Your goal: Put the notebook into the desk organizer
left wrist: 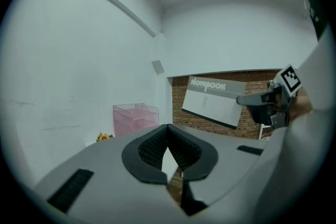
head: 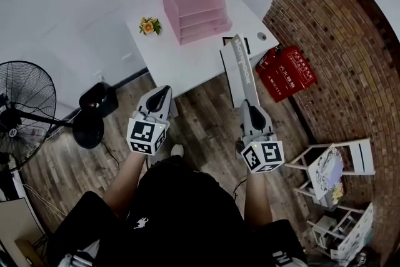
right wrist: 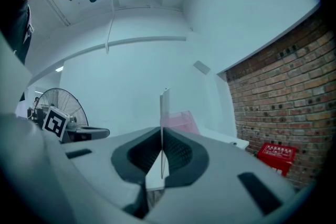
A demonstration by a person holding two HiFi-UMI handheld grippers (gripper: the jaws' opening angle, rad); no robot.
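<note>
Your right tongs are clenched on the notebook, which you hold edge-up in the air near the table. Your left tongs are clenched on nothing. The organizer stands on the table's far side.

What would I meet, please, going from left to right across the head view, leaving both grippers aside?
fan → flowers → pink organizer → notebook → red case → white rack
</note>
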